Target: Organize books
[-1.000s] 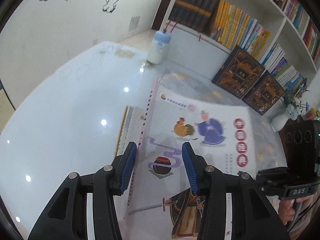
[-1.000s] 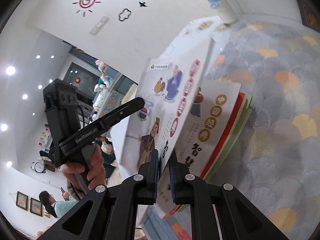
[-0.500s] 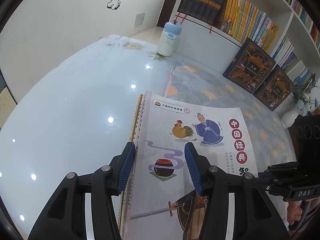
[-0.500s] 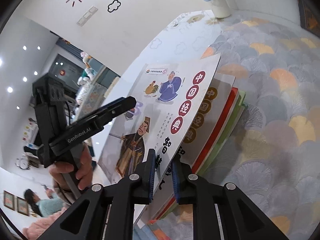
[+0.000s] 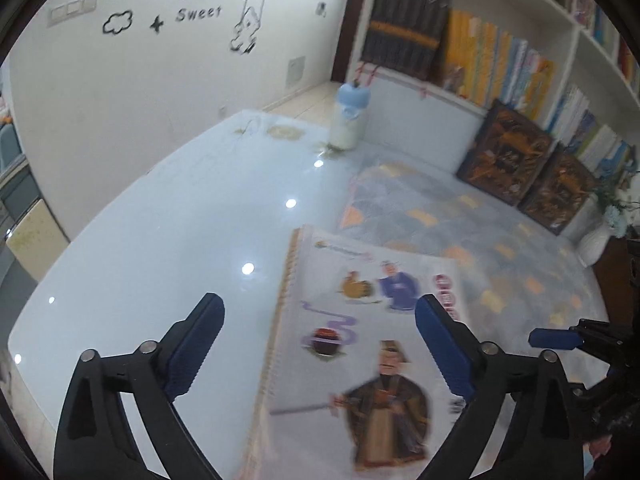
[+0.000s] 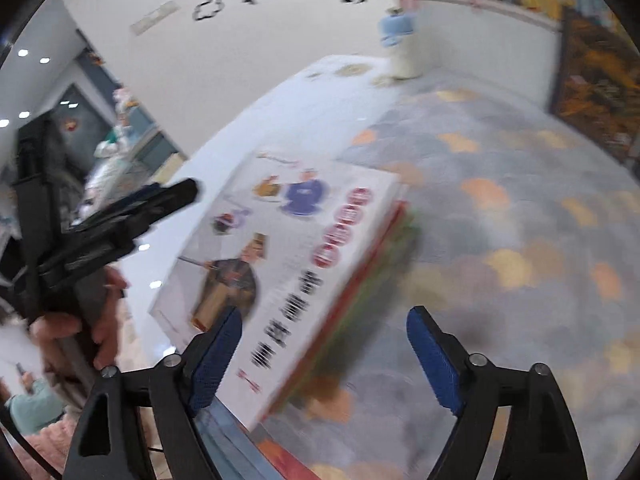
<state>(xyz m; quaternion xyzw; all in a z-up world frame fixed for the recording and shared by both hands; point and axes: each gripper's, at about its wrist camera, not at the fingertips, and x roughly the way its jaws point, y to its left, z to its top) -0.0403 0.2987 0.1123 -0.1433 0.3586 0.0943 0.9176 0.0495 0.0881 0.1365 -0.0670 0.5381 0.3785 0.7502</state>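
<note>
Both my grippers are spread wide and hold nothing: the left gripper (image 5: 320,344) hangs over the white tabletop (image 5: 168,232) with its fingers (image 5: 196,344) straddling the spiral edge of the top book (image 5: 360,352), and the right gripper (image 6: 324,356) hovers just above the near corner of the same pile. The book stack (image 6: 352,292) lies flat, partly on the patterned mat (image 6: 520,220) and partly on the bare tabletop, the illustrated white cover uppermost, with red and green covers showing underneath along the right edge.

I judge these to be thin, floppy paperbacks: light, but a single one will sag if pinched at a corner, and the glossy cover looks slippery. I'd take hold along the spine side or mid-edge, or square the pile by pushing its edges from both sides.
</note>
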